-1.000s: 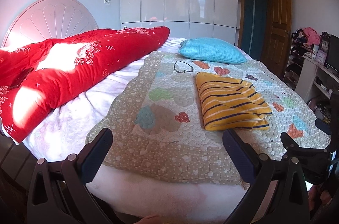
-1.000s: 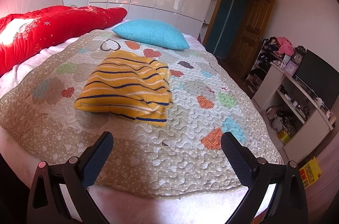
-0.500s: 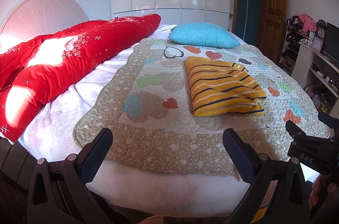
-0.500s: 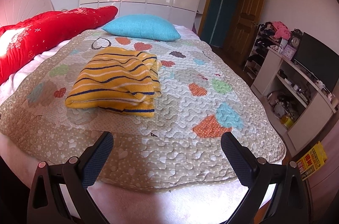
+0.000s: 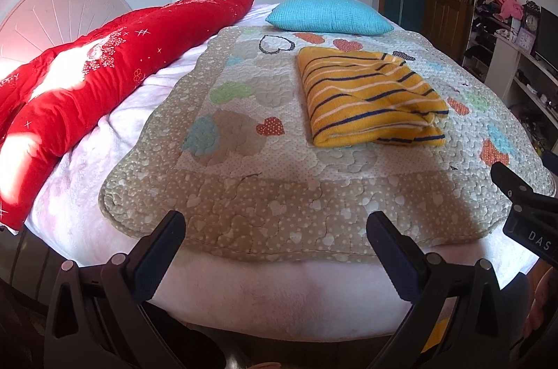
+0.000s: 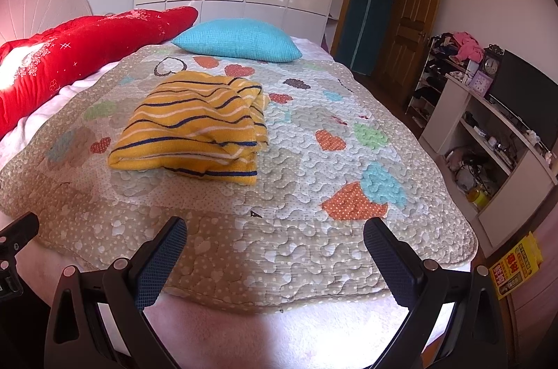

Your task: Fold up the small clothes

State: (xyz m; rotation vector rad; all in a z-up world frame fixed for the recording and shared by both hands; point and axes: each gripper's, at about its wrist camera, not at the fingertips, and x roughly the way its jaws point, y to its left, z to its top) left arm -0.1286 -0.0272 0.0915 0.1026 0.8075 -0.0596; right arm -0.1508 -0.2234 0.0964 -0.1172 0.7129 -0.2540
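A yellow striped garment (image 5: 369, 100) lies folded into a thick rectangle on the heart-patterned quilt (image 5: 279, 201) of the bed; it also shows in the right wrist view (image 6: 195, 128). My left gripper (image 5: 275, 226) is open and empty, held back at the bed's near edge, well short of the garment. My right gripper (image 6: 275, 229) is open and empty too, over the quilt's (image 6: 314, 229) near border, to the right of the garment. Part of the right gripper's body shows at the right edge of the left wrist view (image 5: 523, 205).
A red duvet (image 5: 87, 83) lies along the left of the bed. A blue pillow (image 5: 331, 13) sits behind the garment. White shelves with a TV (image 6: 523, 97) and clutter stand on the right. A wooden door (image 6: 408, 30) is at the back right.
Both grippers have drawn back from the bed, so the garment and quilt look farther away. The folded garment has not moved. Both stay open.
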